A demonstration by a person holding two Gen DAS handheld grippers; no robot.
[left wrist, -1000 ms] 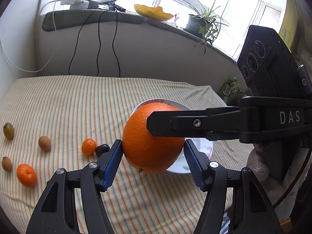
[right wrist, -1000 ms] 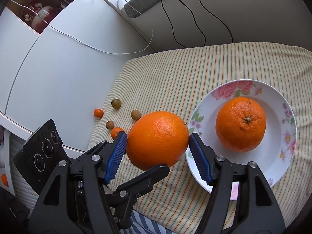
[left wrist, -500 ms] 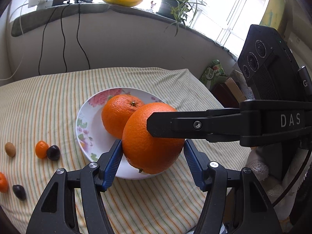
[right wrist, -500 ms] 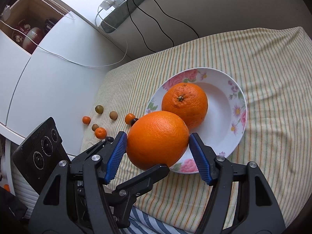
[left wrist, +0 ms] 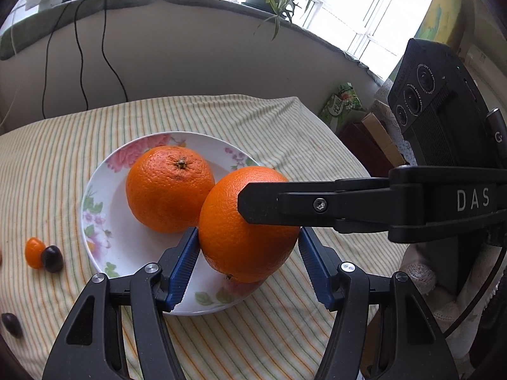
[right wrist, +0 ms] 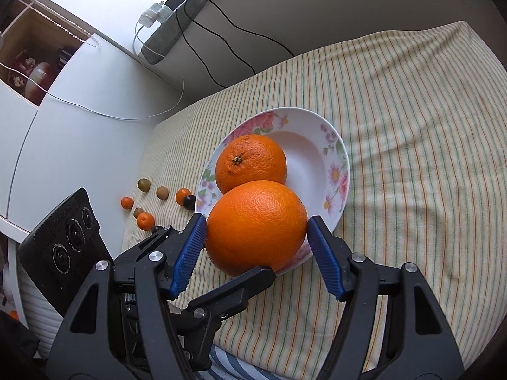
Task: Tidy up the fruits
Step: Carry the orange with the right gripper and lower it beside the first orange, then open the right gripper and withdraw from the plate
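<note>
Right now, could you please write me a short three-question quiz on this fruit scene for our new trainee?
1. True or false: the plate is empty.
2. What do both tools, left and right, grip? A) one big orange B) a kumquat C) the cloth
3. How many big oranges are in view?

Key: 1 false, an orange lies on it; 2 A; 3 two.

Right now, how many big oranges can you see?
2. One big round orange sits on the white flowered plate; the other big orange is held between both claws over the plate's near rim.
</note>
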